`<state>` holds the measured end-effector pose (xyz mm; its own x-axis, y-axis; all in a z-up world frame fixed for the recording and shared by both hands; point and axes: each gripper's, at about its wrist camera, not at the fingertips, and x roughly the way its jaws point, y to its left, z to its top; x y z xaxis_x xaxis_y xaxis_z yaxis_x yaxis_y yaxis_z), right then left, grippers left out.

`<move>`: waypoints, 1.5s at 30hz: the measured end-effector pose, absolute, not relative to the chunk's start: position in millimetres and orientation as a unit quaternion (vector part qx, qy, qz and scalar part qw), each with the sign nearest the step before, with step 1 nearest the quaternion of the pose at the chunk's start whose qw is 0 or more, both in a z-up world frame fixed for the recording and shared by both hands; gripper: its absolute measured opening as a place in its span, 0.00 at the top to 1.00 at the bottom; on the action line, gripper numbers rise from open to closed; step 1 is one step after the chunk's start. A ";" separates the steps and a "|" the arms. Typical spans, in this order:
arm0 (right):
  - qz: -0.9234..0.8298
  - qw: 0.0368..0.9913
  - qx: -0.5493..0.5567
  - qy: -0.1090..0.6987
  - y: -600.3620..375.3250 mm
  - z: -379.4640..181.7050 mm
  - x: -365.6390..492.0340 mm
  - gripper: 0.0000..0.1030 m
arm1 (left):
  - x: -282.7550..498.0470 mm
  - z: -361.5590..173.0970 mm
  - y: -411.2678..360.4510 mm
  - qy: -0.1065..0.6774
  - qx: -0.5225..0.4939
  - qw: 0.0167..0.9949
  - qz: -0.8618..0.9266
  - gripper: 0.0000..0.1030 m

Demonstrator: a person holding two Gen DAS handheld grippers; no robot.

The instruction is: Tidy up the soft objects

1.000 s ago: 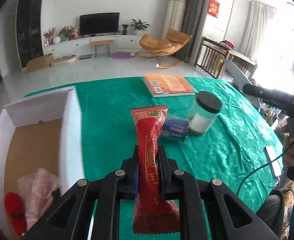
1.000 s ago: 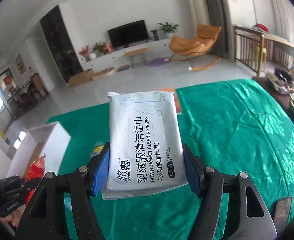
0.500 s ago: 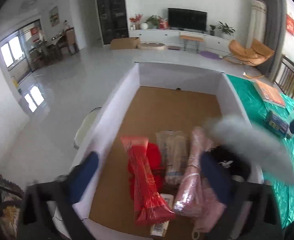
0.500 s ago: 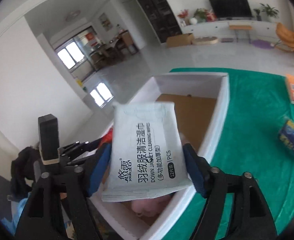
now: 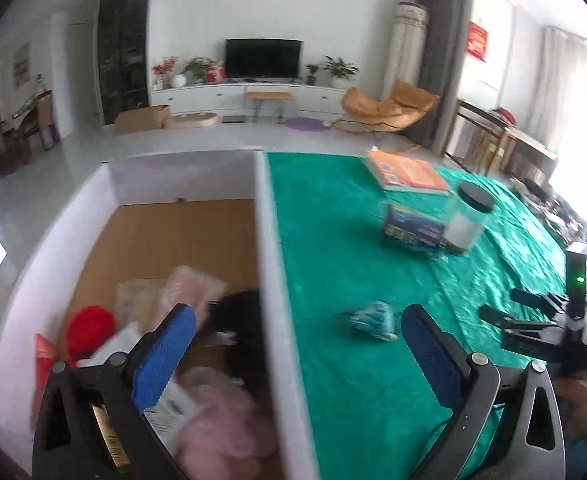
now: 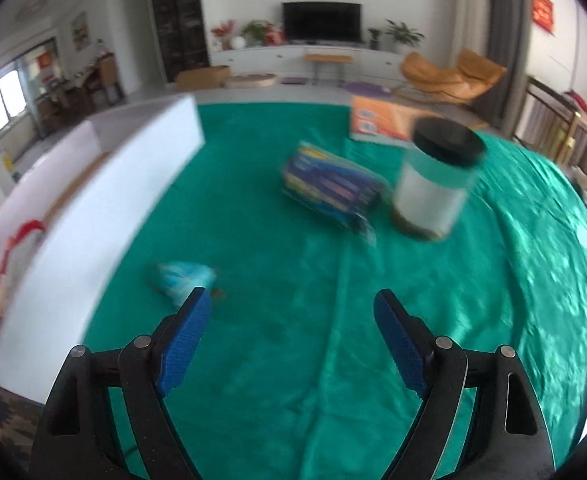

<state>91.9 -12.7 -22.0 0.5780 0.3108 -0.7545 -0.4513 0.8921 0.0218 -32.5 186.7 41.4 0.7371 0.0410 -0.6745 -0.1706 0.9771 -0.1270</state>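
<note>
Wipes pack gone; two grippers [image 5: 297, 316] [image 6: 289, 300] empty

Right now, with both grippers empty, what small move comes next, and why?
Probably ease the right gripper down and left onto the small light-blue soft packet lying on the green tablecloth. Its jaws stand open and empty, that packet sits just beyond its left finger, and it is still outside the white box.

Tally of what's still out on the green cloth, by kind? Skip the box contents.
Soft packets: 2, the small light-blue packet and the dark-blue packet
Jars: 1, the black-lidded jar
Books: 1, the orange book
Total: 4
</note>
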 end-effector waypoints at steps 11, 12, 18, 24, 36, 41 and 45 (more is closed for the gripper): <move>0.087 0.897 -0.029 0.432 -127.7 -72.7 105.3 0.17 | 55.2 -44.5 12.1 0.442 0.013 0.894 -0.069 0.01; 0.084 0.898 -0.036 0.431 -129.8 -73.2 105.2 0.17 | 62.1 -49.3 8.9 0.443 0.016 0.894 -0.067 0.01; 0.074 0.892 -0.045 0.444 -133.5 -79.6 101.3 0.17 | 88.3 -79.3 1.2 0.470 0.009 0.880 -0.070 0.01; 0.067 0.890 -0.033 0.450 -136.5 -82.5 101.7 0.17 | 89.2 -86.1 -1.0 0.466 0.015 0.882 -0.062 0.00; 0.061 0.894 -0.028 0.443 -136.0 -83.7 100.3 0.13 | 89.1 -86.0 -0.5 0.466 0.015 0.883 -0.061 0.00; 0.061 0.894 -0.028 0.444 -136.0 -83.8 100.6 0.13 | 89.4 -86.3 -0.8 0.466 0.015 0.883 -0.061 0.00; 0.062 0.893 -0.028 0.444 -135.6 -83.9 100.3 0.12 | 89.7 -86.4 -0.9 0.466 0.015 0.883 -0.061 0.00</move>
